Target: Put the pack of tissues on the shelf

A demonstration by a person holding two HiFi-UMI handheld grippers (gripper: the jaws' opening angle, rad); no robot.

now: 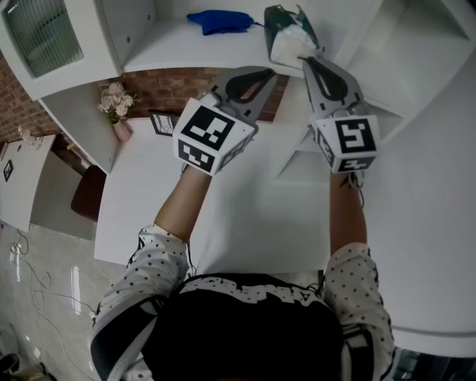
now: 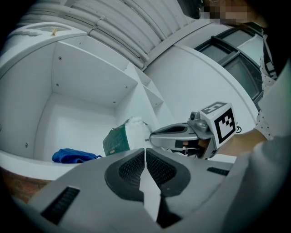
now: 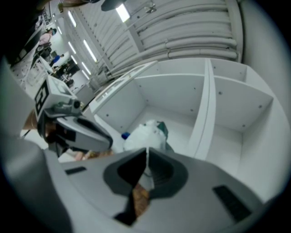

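Note:
The pack of tissues (image 1: 288, 33), green with a white end, is at the front of the white shelf (image 1: 167, 50), tilted. My right gripper (image 1: 306, 61) is shut, its tips pinching the pack's white end (image 2: 134, 132). In the right gripper view the pack (image 3: 146, 133) sits right ahead of the closed jaws. Left of it, my left gripper (image 1: 271, 73) hovers shut with nothing in it, tips short of the shelf's front edge. Its closed jaws (image 2: 145, 154) point toward the pack (image 2: 117, 141).
A blue cloth (image 1: 219, 20) lies on the same shelf, left of the pack. An upright divider (image 3: 202, 111) bounds the compartment on the right. Below are a white table (image 1: 245, 216), a vase of flowers (image 1: 117, 104) and a small picture frame (image 1: 162, 123).

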